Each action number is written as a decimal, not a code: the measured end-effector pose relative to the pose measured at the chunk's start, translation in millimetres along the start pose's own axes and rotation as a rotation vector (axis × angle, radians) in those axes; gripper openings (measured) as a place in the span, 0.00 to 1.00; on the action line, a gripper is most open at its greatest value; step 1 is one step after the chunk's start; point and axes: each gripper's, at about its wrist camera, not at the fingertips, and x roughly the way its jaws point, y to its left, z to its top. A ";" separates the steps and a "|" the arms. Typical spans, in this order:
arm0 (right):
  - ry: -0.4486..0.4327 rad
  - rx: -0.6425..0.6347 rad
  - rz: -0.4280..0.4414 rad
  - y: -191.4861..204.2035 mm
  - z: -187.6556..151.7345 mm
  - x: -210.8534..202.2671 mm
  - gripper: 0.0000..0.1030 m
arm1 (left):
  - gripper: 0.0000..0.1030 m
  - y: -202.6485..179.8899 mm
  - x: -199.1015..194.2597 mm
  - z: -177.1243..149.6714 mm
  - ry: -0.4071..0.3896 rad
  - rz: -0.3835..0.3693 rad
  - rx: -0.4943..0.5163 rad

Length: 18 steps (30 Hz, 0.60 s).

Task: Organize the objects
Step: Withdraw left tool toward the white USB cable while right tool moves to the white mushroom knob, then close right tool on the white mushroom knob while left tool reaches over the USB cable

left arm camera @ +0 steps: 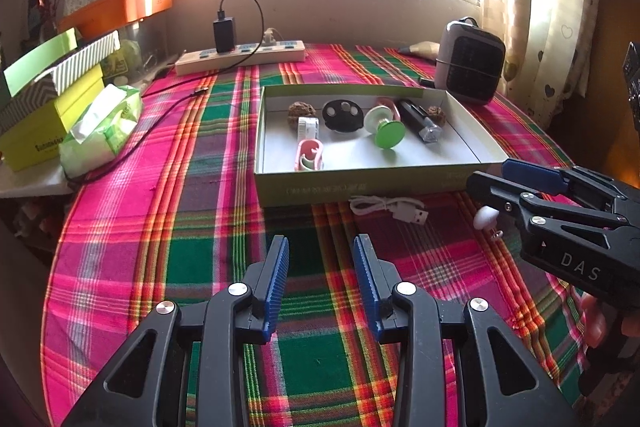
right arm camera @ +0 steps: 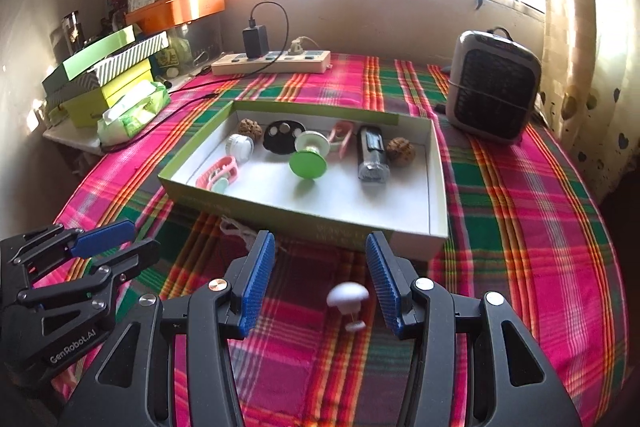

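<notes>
Leftmost, off the plaid-covered table's [left arm camera: 200,227] left edge, stacked boxes [left arm camera: 52,95] and a green tissue pack [left arm camera: 104,131] sat on a side ledge. Along the table's far edge lay a power strip [left arm camera: 240,57] with a black charger [left arm camera: 224,33] plugged in. The left gripper [left arm camera: 321,259] hovered over the near middle of the table, its blue-padded jaws apart at a middling width and holding nothing. Beyond it stood the shallow green box [right arm camera: 304,215], white inside, near the table's centre. Inside the box, from its left wall rightward, were a pink clip [right arm camera: 220,173], a white round cap [right arm camera: 240,145], a walnut [right arm camera: 250,127], a black disc [right arm camera: 284,135], a green spool-shaped piece [right arm camera: 308,159], a second pink clip [right arm camera: 341,135], a dark cylinder [right arm camera: 372,155] and another walnut [right arm camera: 400,151]. A white USB cable [left arm camera: 390,207] lay on the cloth just beside the box's near wall. Further right, the right gripper [right arm camera: 320,267] stood wide open, and a small white mushroom-shaped knob [right arm camera: 347,297] rested on the cloth between its fingers, touching neither. At the table's far right corner stood a small grey heater [right arm camera: 494,87].
</notes>
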 end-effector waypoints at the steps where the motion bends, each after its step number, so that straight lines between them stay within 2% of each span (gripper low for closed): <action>1: 0.002 0.006 -0.003 -2.0 -1.6 -0.1 0.48 | 0.31 -0.2 1.0 -1.2 0.004 -0.003 -0.001; 6: 0.001 0.001 -0.048 -10.1 -11.1 -4.6 0.48 | 0.33 -3.5 5.9 -6.4 0.021 -0.033 0.000; 18: 0.070 0.014 -0.049 -25.4 -26.7 6.0 0.48 | 0.34 -10.4 18.5 -6.0 0.037 -0.070 0.000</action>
